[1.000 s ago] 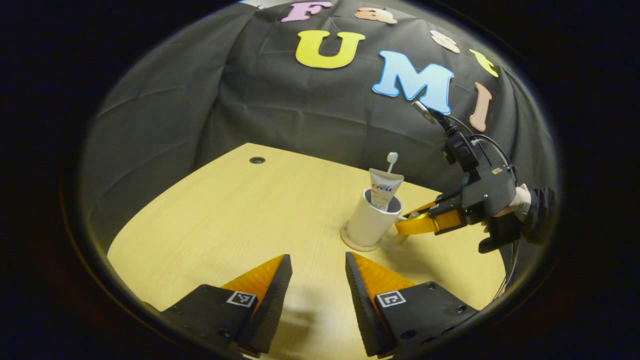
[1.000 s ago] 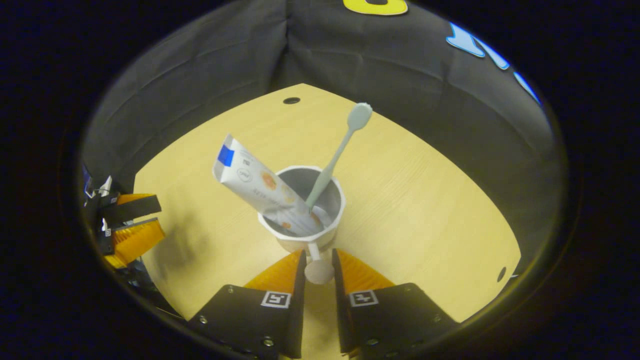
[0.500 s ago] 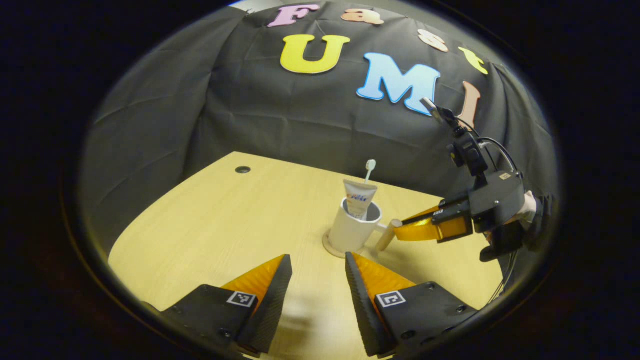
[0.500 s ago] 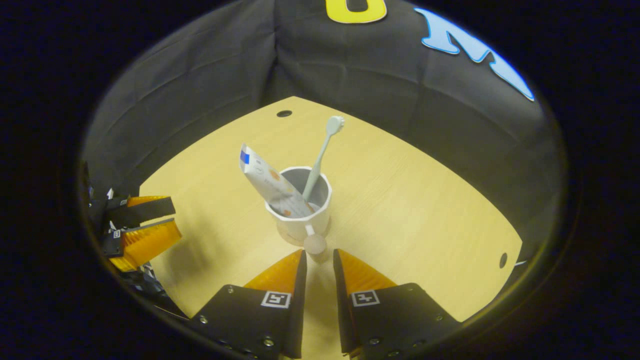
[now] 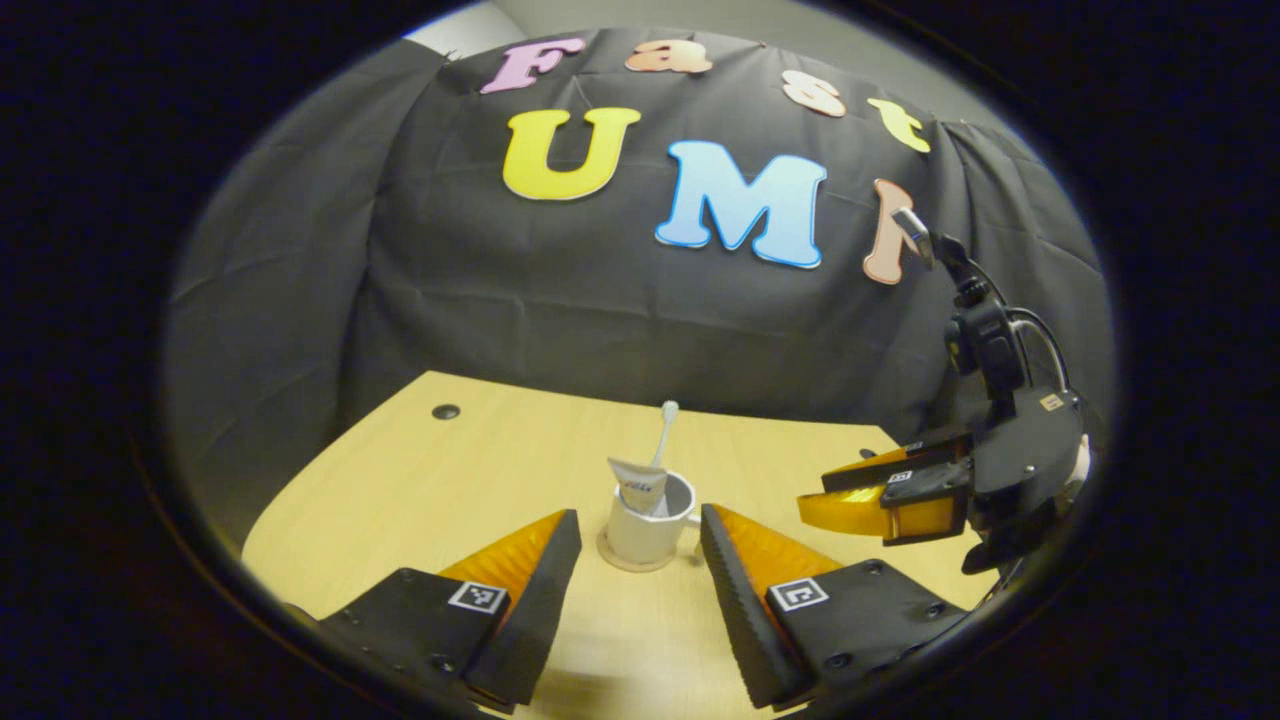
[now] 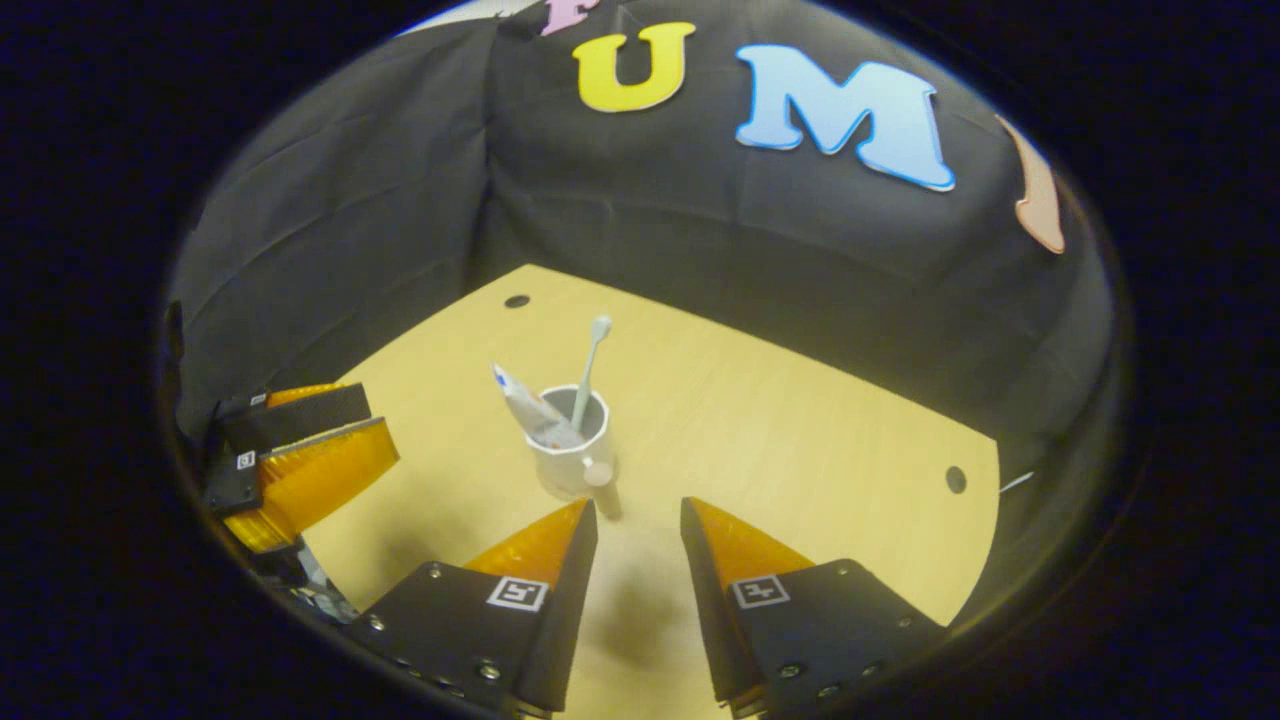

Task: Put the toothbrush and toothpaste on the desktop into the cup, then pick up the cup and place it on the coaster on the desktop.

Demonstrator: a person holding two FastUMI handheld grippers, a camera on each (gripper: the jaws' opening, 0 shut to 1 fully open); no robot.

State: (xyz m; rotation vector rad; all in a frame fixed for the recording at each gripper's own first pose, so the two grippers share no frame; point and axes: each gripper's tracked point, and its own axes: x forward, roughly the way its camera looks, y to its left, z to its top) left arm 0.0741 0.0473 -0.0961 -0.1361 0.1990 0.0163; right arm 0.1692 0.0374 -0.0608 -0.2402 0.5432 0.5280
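Note:
A white cup (image 5: 645, 530) stands upright on a round coaster (image 5: 625, 562) on the wooden desk (image 5: 480, 470). A toothbrush (image 5: 665, 430) and a toothpaste tube (image 5: 640, 488) stick up out of the cup. My left gripper (image 5: 640, 520) is open, back from the cup, which shows between its fingers farther off. In the right gripper view the cup (image 6: 570, 455) holds the toothbrush (image 6: 590, 365) and the tube (image 6: 525, 405), with its peg handle (image 6: 600, 472) facing me. My right gripper (image 6: 640, 510) is open and just short of that handle, touching nothing.
The right gripper (image 5: 815, 500) hangs to the right of the cup above the desk. The left gripper (image 6: 375, 430) sits at the desk's left edge. Cable holes (image 6: 517, 301) (image 6: 956, 479) mark the desk (image 6: 800, 430). Black cloth walls close in behind.
My right gripper let go of the cup's handle, opened wider and drew back. My left gripper also pulled back and tilted up. The cup stays on the coaster.

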